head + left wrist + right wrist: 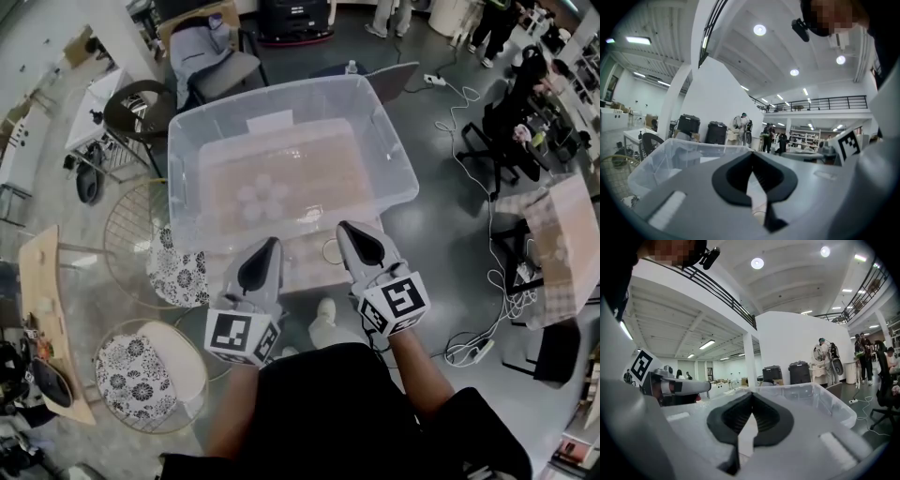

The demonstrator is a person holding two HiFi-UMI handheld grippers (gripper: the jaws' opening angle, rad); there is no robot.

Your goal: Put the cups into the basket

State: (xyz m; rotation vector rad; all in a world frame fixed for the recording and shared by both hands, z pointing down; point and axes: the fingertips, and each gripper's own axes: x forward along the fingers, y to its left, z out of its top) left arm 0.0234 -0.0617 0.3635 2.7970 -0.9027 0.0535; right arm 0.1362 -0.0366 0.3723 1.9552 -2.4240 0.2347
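1. The left gripper (271,244) and the right gripper (346,228) are held side by side over the near edge of the desk (302,265). Both pairs of jaws are closed tip to tip, with nothing between them.
2. Pale round shapes, apparently the cups (262,194), are seen only dimly within the clear basket (394,155). Their number cannot be made out.
3. The desk is largely hidden by the basket.

The basket (184,178) is clear, glossy plastic. The left hand-held gripper (271,244) and the right hand-held gripper (346,227) have smooth, matt grey plastic shells with black ribbed pads.
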